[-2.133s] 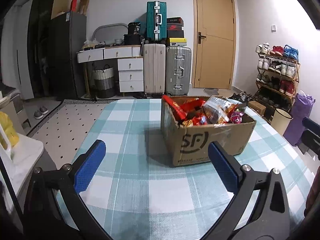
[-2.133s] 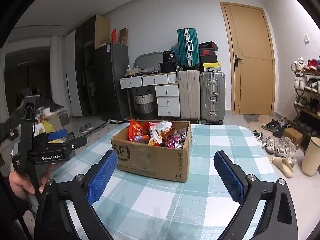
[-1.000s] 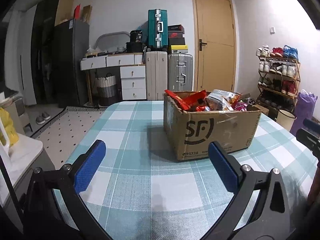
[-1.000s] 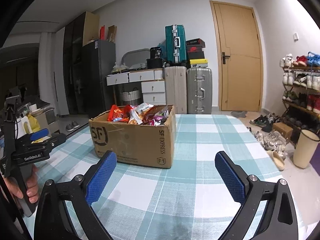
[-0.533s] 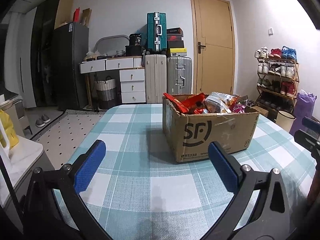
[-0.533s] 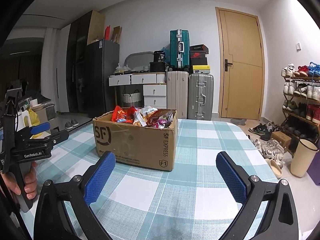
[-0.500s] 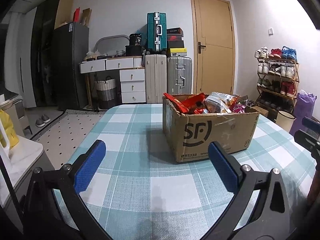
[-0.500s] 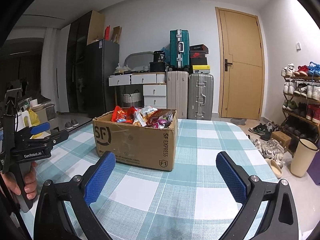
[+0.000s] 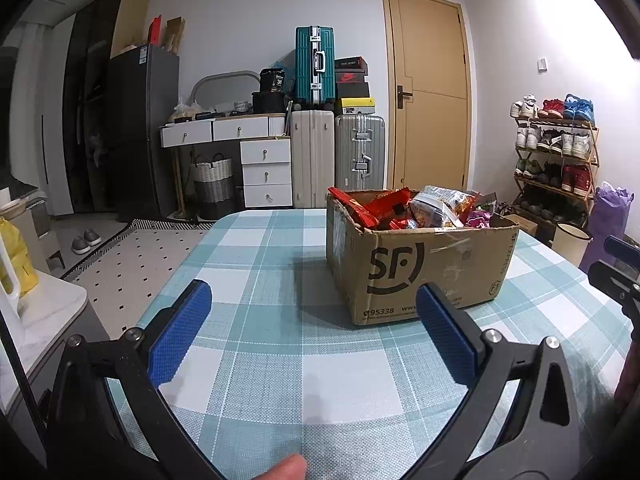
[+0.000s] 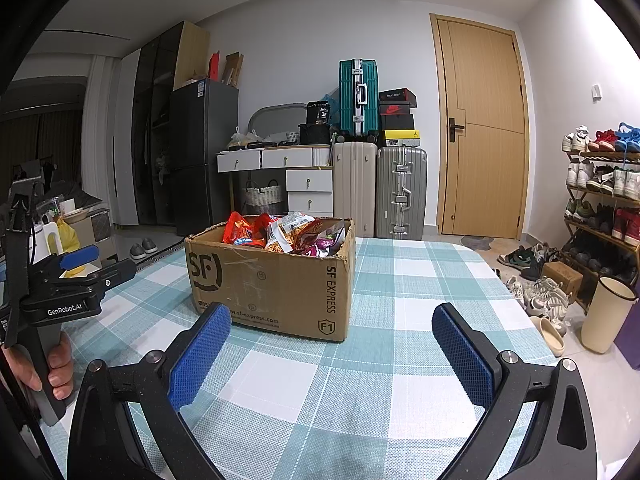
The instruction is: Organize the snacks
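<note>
You held your left gripper (image 9: 308, 320) and right gripper (image 10: 330, 340) wide apart and empty, short of the SF Express carton (image 10: 276, 280) of snack packets (image 10: 280, 232) on the checked tablecloth (image 10: 400, 280), seemingly ready to reach in.

Cardboard box (image 10: 272, 280): matt brown corrugated card, printed black, edges frayed. Snack packets (image 10: 280, 232): glossy crinkled foil and plastic film. Tablecloth (image 9: 280, 360): woven checked cloth, matt, fine-textured. Left gripper (image 9: 312, 336) and right gripper (image 10: 332, 360): matt black plastic arms, blue dimpled rubber pads (image 10: 200, 356), bright metal screws.
</note>
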Tool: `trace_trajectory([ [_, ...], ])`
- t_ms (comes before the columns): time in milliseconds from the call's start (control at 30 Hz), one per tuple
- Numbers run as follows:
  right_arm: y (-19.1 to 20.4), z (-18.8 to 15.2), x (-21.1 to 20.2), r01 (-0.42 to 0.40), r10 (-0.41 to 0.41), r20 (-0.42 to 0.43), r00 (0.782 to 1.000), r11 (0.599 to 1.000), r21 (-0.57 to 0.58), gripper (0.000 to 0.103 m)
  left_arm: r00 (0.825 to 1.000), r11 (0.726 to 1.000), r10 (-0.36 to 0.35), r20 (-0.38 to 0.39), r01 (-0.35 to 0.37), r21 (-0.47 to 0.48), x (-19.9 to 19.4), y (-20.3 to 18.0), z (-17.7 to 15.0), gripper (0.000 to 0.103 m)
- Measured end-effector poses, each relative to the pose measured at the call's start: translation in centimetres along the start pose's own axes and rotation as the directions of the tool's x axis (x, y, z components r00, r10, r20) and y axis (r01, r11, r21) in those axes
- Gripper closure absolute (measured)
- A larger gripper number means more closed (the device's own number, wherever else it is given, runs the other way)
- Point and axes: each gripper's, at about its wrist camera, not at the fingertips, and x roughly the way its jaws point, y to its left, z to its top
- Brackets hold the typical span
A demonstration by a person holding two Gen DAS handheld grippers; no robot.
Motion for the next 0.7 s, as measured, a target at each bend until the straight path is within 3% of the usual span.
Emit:
trace_trajectory([
  [700, -0.09, -0.03, -0.11, 0.0, 0.0, 0.0, 1.0, 1.0, -0.002, 0.001, 1.0, 1.0, -0.008, 0.001, 0.008, 0.006, 0.13, -0.3, 0.04, 0.001],
])
